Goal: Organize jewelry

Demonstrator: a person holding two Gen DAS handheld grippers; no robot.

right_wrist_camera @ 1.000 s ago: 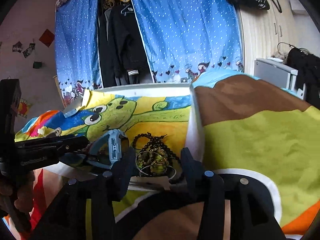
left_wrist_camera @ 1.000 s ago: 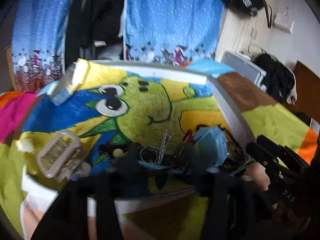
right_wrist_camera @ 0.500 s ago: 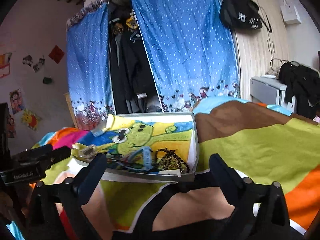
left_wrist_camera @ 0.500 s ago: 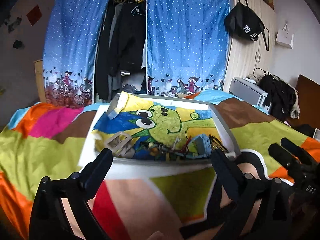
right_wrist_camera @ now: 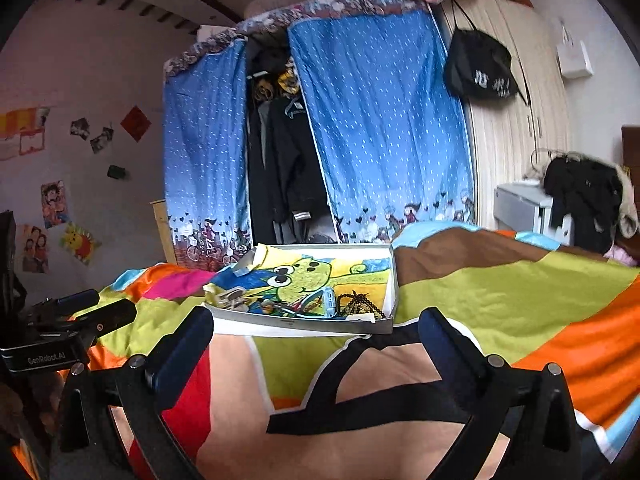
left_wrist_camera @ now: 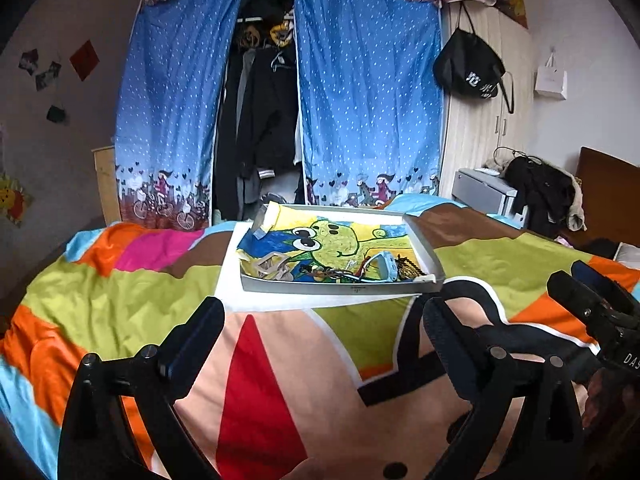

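A: The room is a bedroom; a bedspread (left_wrist_camera: 120, 292) in bright colour blocks covers the bed, and blue dotted curtains (left_wrist_camera: 368, 112) hang open before a wardrobe of dark clothes (left_wrist_camera: 264, 120). A black bag (left_wrist_camera: 468, 68) hangs on the wooden cupboard to the right.

B: And the jewelry?

A: It lies in a shallow white tray (left_wrist_camera: 340, 286) on the bedspread, lined with a frog picture (left_wrist_camera: 332, 240). The pieces are heaped along the tray's near edge: dark beads (right_wrist_camera: 360, 304) toward the right corner, a light blue piece (left_wrist_camera: 386, 266) just beside them, a pale rectangular item (left_wrist_camera: 270, 264) toward the left. Finer detail is too small to tell.

B: The grippers?

A: The left gripper (left_wrist_camera: 320, 324) hangs above the bedspread, short of the tray, fingers spread wide, holding nothing. The right gripper (right_wrist_camera: 316, 332) is likewise released and empty, its fingertips apart on either side of the tray's near edge in its own view.

B: Do they see each other?

A: Yes. The right one shows at the right edge of the left view, and the left one at the left edge of the right view.
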